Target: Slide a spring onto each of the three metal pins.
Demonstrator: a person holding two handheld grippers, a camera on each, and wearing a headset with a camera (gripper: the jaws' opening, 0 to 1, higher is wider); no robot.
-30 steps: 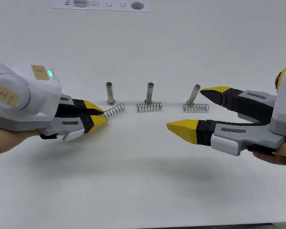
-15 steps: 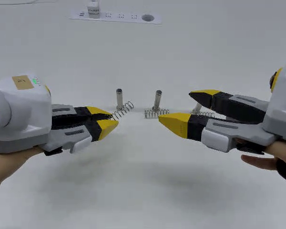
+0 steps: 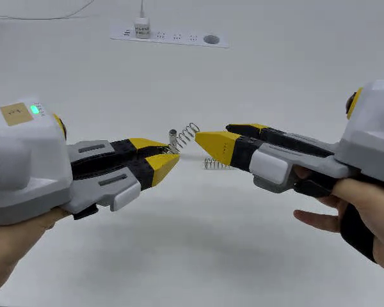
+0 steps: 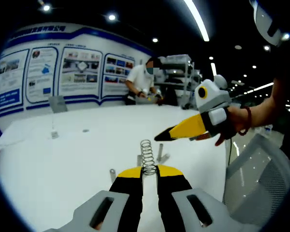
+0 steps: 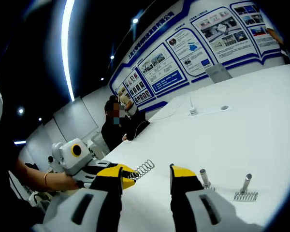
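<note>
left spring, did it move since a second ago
Yes. The spring lay flat by the base of the left pin; now the left gripper holds it raised, slanting up beside that pin's top.

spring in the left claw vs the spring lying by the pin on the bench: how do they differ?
The held spring is pinched by one end in the left claw, off the bench; the loose spring rests on it. The held spring angles upward from the tips; the loose spring lies flat beside a pin. Both are metal coils, neither on a pin.
</note>
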